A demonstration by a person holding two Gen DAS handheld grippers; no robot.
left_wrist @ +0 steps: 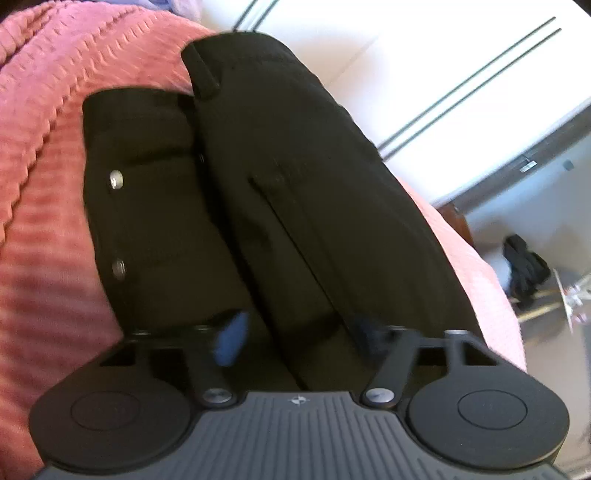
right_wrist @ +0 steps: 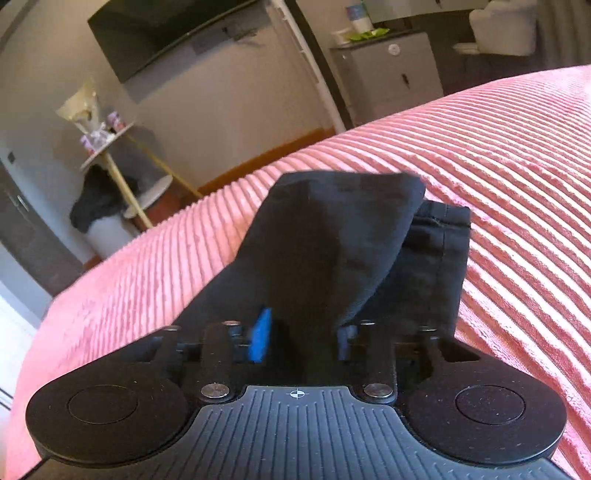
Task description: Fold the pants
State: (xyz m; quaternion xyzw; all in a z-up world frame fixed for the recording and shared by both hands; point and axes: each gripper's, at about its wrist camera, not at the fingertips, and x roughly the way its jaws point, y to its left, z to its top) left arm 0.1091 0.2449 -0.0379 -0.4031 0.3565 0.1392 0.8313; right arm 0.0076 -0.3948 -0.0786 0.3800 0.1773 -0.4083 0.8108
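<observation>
Black pants [left_wrist: 280, 177] lie on a pink ribbed bedspread [left_wrist: 40, 184]. In the left wrist view I see the waist end with two metal buttons [left_wrist: 116, 179] and a belt loop, one half folded over the other. My left gripper [left_wrist: 295, 332] sits over the pants with its blue-padded fingers [left_wrist: 232, 341] apart and fabric between them. In the right wrist view my right gripper [right_wrist: 301, 338] holds a raised fold of the pants [right_wrist: 343, 236] between its blue-padded fingers [right_wrist: 260, 339], lifted off the bedspread [right_wrist: 517, 184].
White wardrobe doors [left_wrist: 461, 74] stand beyond the bed's far edge. A small tiered side table [right_wrist: 110, 147] with a dark garment under it stands off the bed. A dark TV [right_wrist: 166, 33] hangs on the wall, and a grey cabinet [right_wrist: 391, 70] stands behind.
</observation>
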